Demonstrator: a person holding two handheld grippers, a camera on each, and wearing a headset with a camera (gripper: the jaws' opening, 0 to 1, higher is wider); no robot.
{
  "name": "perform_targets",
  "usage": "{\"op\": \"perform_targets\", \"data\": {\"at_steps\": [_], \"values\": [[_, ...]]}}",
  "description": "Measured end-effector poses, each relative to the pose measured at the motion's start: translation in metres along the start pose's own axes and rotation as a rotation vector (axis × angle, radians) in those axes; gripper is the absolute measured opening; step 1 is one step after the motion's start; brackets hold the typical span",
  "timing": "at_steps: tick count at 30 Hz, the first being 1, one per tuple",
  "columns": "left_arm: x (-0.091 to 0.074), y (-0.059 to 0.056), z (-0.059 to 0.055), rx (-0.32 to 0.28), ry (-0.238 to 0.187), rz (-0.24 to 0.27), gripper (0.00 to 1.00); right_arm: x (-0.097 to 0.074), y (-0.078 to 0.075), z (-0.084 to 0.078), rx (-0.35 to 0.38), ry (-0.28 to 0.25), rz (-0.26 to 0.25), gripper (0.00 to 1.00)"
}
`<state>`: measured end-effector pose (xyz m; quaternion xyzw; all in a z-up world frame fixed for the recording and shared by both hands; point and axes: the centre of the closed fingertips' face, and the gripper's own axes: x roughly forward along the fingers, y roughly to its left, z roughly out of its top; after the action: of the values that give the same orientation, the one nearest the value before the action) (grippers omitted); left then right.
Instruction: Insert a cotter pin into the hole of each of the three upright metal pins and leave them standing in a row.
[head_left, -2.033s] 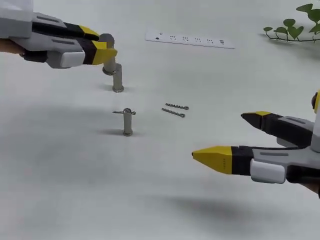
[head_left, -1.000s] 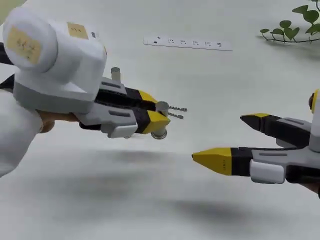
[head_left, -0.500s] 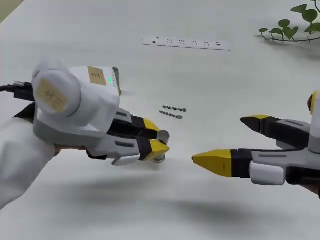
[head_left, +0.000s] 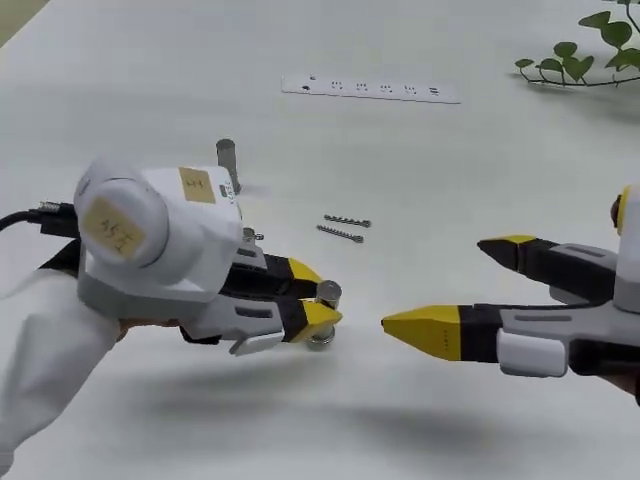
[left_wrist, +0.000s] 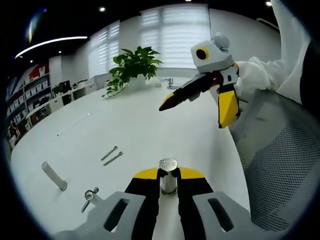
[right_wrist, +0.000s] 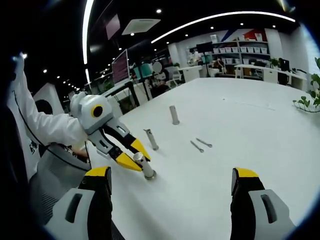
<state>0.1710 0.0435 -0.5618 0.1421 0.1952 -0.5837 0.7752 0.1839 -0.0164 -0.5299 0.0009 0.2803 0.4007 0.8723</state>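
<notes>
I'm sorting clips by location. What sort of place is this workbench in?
Probably an open-plan office or lab: a large white table, shelves of boxes along the far wall, and window blinds behind a potted plant.

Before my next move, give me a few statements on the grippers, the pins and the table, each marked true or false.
1. The left gripper is shut on a metal pin. True.
2. The right gripper holds a cotter pin. False: its jaws stand open and empty.
3. Two loose cotter pins lie on the table. True.
4. All three metal pins carry a cotter pin. False: the far pin is bare.
5. The power strip lies between the grippers. False: it lies at the far side of the table.
</notes>
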Motion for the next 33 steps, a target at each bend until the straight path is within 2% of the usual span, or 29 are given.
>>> {"op": "perform_targets", "data": {"at_steps": [6, 7, 14, 18, 21, 23, 24, 27, 33], "values": [[0.0013, -0.002, -0.0077, 0.017, 0.023, -0.007, 0.09, 0.0011, 0.0015, -0.0009, -0.003, 0.006, 0.008, 0.98], [0.0011, -0.0019, -0.0076, 0.004, 0.021, -0.003, 0.09, 0.0009, 0.0012, -0.001, -0.001, 0.005, 0.007, 0.98], [0.0026, -0.0032, -0.0078, 0.013, 0.018, -0.005, 0.09, -0.0004, -0.0023, -0.0026, 0.005, 0.008, -0.002, 0.98], [0.0028, -0.0056, -0.0076, -0.01, 0.011, -0.013, 0.09, -0.0006, -0.0025, -0.0023, 0.008, 0.008, -0.002, 0.98], [0.0025, -0.0072, -0.008, 0.005, 0.015, -0.01, 0.09, -0.0006, -0.0019, -0.0033, 0.011, 0.013, 0.001, 0.98], [0.0024, -0.0074, -0.0081, -0.029, 0.008, -0.003, 0.09, -0.0002, -0.0031, -0.0043, 0.015, 0.018, -0.003, 0.98], [0.0022, -0.0087, -0.0077, -0.087, -0.003, -0.006, 0.1, 0.0, -0.0041, -0.0047, 0.015, 0.02, -0.005, 0.98], [0.0018, -0.0082, -0.0081, -0.043, -0.007, -0.008, 0.1, -0.0004, -0.0024, -0.0055, 0.013, 0.023, 0.003, 0.97], [0.0015, -0.009, -0.0076, -0.02, -0.006, 0.009, 0.1, 0.0002, -0.0028, -0.0065, 0.006, 0.034, 0.004, 0.98]]}}
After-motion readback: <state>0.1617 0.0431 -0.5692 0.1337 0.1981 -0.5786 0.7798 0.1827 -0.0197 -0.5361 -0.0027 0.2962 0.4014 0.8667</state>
